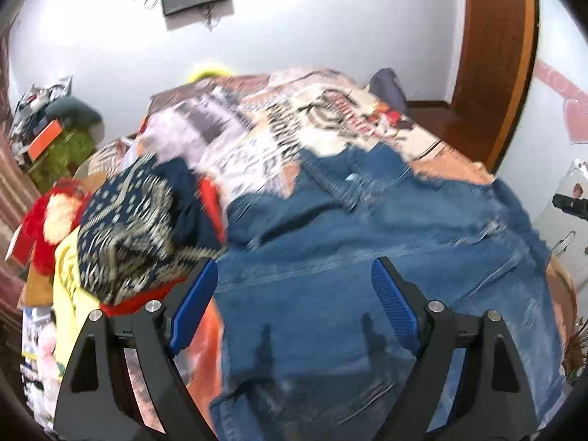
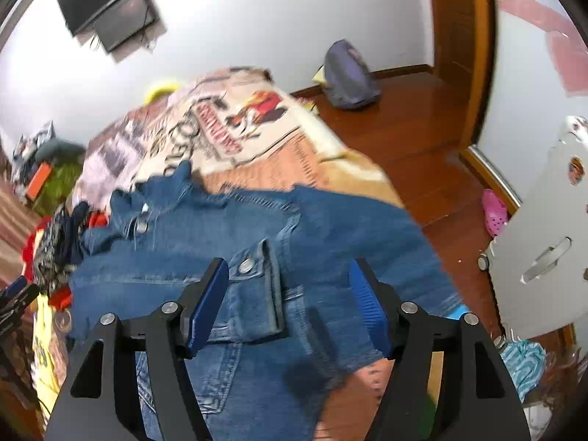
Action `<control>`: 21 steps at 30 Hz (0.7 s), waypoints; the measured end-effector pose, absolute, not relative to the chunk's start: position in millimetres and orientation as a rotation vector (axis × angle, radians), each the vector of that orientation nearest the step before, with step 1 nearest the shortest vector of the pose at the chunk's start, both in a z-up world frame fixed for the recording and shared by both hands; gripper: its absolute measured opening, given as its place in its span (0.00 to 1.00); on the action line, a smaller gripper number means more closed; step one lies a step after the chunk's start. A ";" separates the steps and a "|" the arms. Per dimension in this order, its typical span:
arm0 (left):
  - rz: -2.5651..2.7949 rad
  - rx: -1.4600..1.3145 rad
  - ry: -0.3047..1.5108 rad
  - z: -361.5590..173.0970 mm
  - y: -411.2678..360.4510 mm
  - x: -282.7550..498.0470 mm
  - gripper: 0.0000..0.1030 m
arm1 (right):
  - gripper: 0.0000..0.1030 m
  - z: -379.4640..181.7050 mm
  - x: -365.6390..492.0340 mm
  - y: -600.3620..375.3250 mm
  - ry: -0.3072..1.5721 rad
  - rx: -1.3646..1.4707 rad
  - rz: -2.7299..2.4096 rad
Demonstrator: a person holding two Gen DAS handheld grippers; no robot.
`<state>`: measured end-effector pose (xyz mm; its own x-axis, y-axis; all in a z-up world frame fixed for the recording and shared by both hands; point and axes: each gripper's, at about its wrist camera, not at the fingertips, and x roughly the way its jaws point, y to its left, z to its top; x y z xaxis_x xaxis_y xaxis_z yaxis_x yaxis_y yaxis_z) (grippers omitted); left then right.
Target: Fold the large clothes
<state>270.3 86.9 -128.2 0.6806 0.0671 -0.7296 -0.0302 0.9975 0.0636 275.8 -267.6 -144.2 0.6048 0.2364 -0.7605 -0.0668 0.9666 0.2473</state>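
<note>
A blue denim jacket [image 1: 367, 250] lies spread on the bed, over a printed bedspread [image 1: 257, 121]. In the right wrist view the denim jacket [image 2: 257, 242] shows a buttoned pocket flap and its collar at upper left. My left gripper [image 1: 292, 279] hovers above the denim, open, with nothing between its blue pads. My right gripper [image 2: 288, 286] is open above the pocket flap, its pads clear of the cloth. The left gripper's tip [image 2: 14, 294] shows at the left edge of the right wrist view.
A heap of other clothes, patterned navy [image 1: 128, 228], red and yellow, sits at the jacket's left. A purple backpack [image 2: 349, 77] stands on the wooden floor beyond the bed. A white cabinet [image 2: 544, 239] and a pink shoe [image 2: 494, 211] are to the right.
</note>
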 end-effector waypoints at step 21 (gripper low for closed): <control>-0.079 0.029 0.961 -188.0 21.4 338.0 0.83 | 0.66 -256.2 311.7 -371.3 1.144 0.586 -0.015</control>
<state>338.0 21.4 -188.0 0.5701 -0.0547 -0.8198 0.0801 0.9967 -0.0109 311.7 -371.3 -256.2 0.4306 0.2806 -0.8578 0.3027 0.8505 0.4302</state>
